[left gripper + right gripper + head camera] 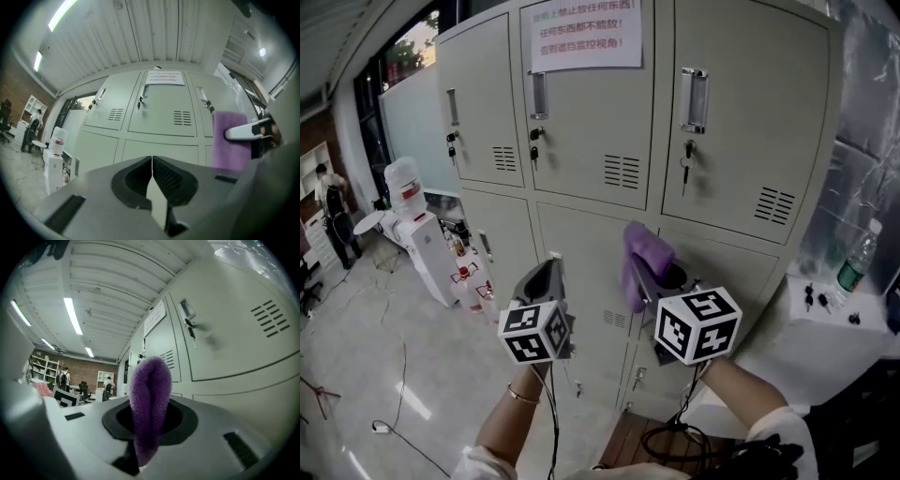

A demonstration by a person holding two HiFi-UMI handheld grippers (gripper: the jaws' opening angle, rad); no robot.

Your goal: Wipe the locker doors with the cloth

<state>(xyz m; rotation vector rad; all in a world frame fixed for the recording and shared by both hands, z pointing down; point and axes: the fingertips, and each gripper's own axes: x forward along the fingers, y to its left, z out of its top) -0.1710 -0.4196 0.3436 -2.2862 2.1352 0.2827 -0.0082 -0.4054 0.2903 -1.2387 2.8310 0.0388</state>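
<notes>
Beige metal lockers (pixel 609 122) fill the head view, with upper doors carrying handles and keys and lower doors behind both grippers. A folded purple cloth (pixel 642 261) is clamped in my right gripper (pixel 649 272), held just in front of a lower locker door. In the right gripper view the purple cloth (pixel 149 406) stands up between the jaws, with the locker doors (pixel 225 333) close on the right. My left gripper (pixel 551 274) is shut and empty, to the left of the cloth. The left gripper view faces the lockers (pixel 154 110) and shows the cloth (pixel 229 140) at right.
A paper notice (pixel 581 33) is taped on the upper middle door. A water dispenser (pixel 417 234) stands at the left, and a person (pixel 333 211) beyond it. A bottle (pixel 858 258) and small items sit on a white table (pixel 825 319) at the right.
</notes>
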